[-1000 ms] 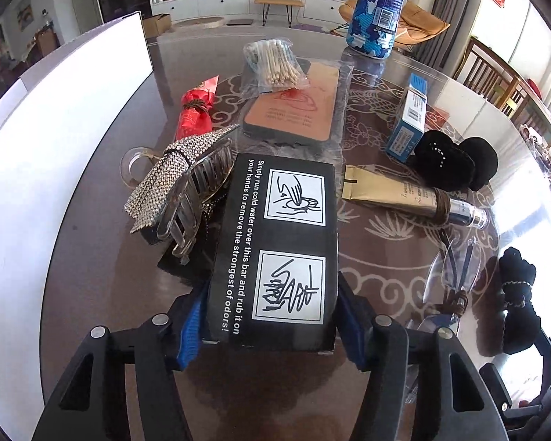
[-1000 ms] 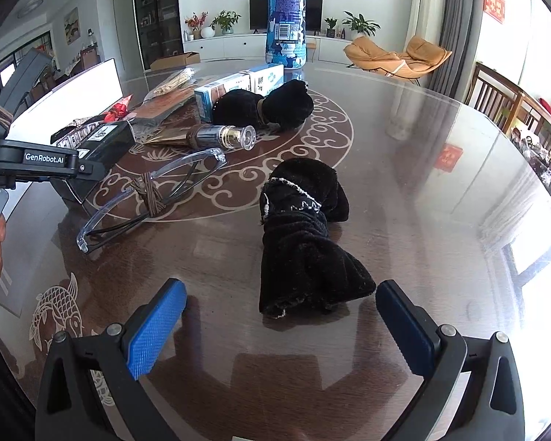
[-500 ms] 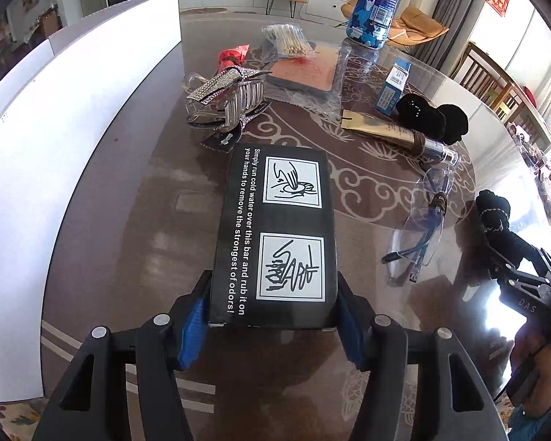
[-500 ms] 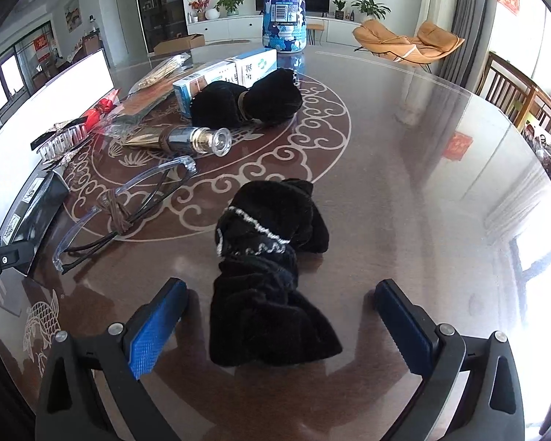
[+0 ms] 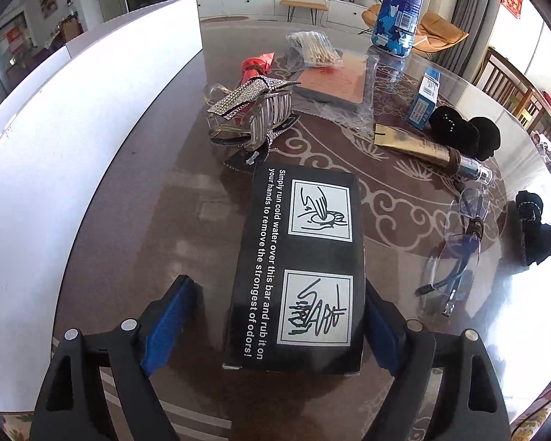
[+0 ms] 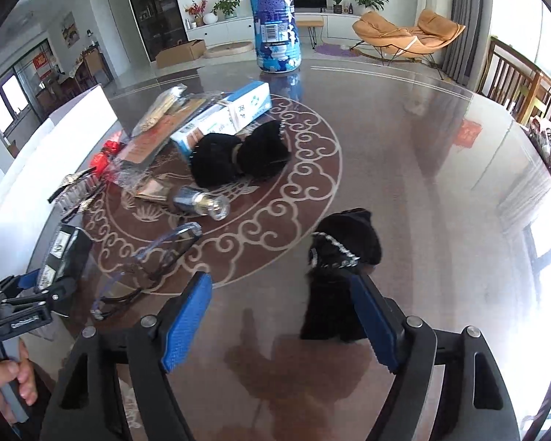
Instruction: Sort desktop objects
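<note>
Your left tongs (image 5: 275, 327), which clamped the black box (image 5: 301, 268) a moment ago, are now opening: the left pad stands clear of the box's side, and the right one is so close beside it that contact there cannot be told. The box lies flat on the worktop (image 5: 139, 228), closer to you than it was and just short of the rhinestone hair clips (image 5: 249, 110). That reads as a finished placement, so this hand looks free for the next item.

Your right tongs (image 6: 279, 319) are closing yet stand apart with nothing between them. The black velvet bow (image 6: 339, 257), centred between them a second ago, now lies off to the right, partly hidden behind the right pad. You would need to line up again before any pinch.

The box is rigid card, matte black, with white printed panels and sharp edges. The bow is soft and plush, trimmed with a line of small stones; it would likely squash under the pads. The clear glasses (image 6: 147, 264) are thin plastic, bound with a brown tie. The worktop is glossy and reflective over a scrolled pattern.
</note>
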Demonstrator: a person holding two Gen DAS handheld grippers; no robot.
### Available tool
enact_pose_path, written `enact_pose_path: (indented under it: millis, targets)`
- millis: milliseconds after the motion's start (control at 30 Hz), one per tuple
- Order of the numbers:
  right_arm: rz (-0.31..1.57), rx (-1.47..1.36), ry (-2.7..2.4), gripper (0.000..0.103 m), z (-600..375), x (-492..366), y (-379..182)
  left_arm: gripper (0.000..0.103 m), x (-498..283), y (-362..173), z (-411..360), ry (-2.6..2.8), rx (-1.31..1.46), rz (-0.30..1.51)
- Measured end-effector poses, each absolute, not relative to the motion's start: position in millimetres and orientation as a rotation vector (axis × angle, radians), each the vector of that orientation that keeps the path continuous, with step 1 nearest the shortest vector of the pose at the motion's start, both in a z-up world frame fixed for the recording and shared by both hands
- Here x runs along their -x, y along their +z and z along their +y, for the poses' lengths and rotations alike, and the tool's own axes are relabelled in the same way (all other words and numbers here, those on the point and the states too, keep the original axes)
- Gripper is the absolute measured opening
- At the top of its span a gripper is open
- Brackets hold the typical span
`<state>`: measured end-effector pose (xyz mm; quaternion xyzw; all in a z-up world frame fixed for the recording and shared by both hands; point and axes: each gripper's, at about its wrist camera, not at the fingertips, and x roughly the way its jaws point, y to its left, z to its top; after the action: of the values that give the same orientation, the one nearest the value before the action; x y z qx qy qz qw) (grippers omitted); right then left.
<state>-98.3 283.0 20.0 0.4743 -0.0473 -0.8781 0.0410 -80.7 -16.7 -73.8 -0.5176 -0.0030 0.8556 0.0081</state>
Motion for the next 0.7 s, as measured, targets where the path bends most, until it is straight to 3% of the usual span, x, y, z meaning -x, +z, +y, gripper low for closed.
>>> enact_pose_path:
  millis: [167, 300, 400, 433, 500, 600, 700]
  targets:
    - [-0.136, -1.468, -2.558, 0.088, 207.6, 102.9, -0.9, 0.064, 77.0, -70.9, -23.6, 2.727, 1.596, -0.007]
    - [-0.145, -1.567, -2.547, 0.088, 176.7, 127.9, -21.7, 0.061, 74.9, -69.9, -40.7, 2.768, 1.614, -0.089]
    - [-0.049, -1.550, -2.568, 0.087, 156.9, 134.5, -26.6, 0.061, 74.1, -70.3, -41.7, 2.776, 1.617, -0.091]
    - [-0.002, -1.535, -2.579, 0.085, 153.0, 133.6, -28.7, 0.061, 73.3, -71.0, -39.3, 2.779, 1.620, -0.068]
    - [0.079, -1.485, -2.600, 0.064, 149.2, 127.2, -30.0, 0.061, 73.5, -71.4, -36.8, 2.772, 1.614, -0.058]
    - [0.157, -1.410, -2.611, 0.045, 162.4, 113.4, -29.5, 0.061, 72.1, -71.3, -35.3, 2.762, 1.610, -0.053]
    - [0.228, -1.358, -2.609, 0.043, 189.9, 108.7, -28.2, 0.061, 71.5, -70.7, -33.2, 2.757, 1.607, -0.052]
